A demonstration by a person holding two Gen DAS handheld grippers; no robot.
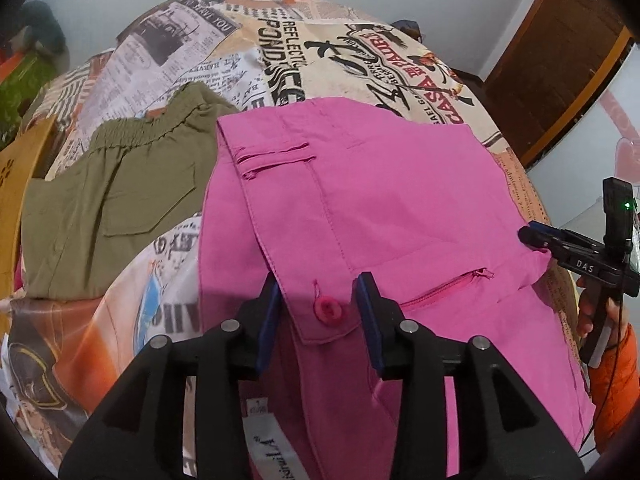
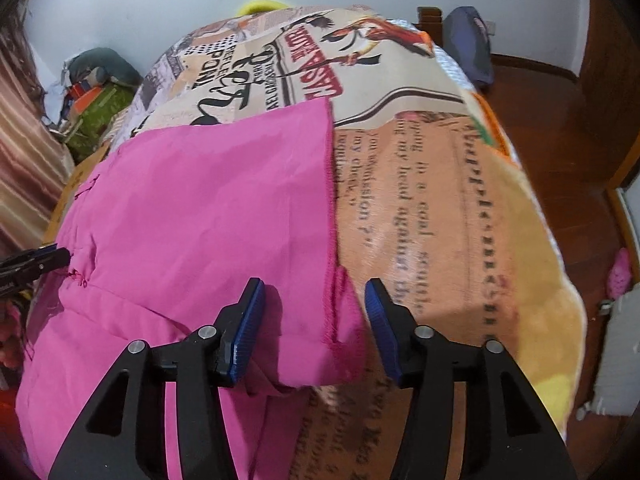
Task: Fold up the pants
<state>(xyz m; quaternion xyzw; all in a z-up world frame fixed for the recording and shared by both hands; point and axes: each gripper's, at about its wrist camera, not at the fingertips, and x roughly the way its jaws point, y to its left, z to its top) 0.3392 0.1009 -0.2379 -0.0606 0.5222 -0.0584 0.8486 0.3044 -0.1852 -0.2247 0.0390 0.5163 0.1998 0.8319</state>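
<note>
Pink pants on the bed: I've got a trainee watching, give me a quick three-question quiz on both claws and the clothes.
1. True or false: the left claw is clamped shut on the pink pants.
2. Which garment lies beside the pink pants? A) olive pants B) blue jeans C) white shirt
3. What fastener sits between the left claw's open fingers?

Key: 1 false, both it and the right claw are open. 2 A, the olive pants. 3 A pink button.
</note>
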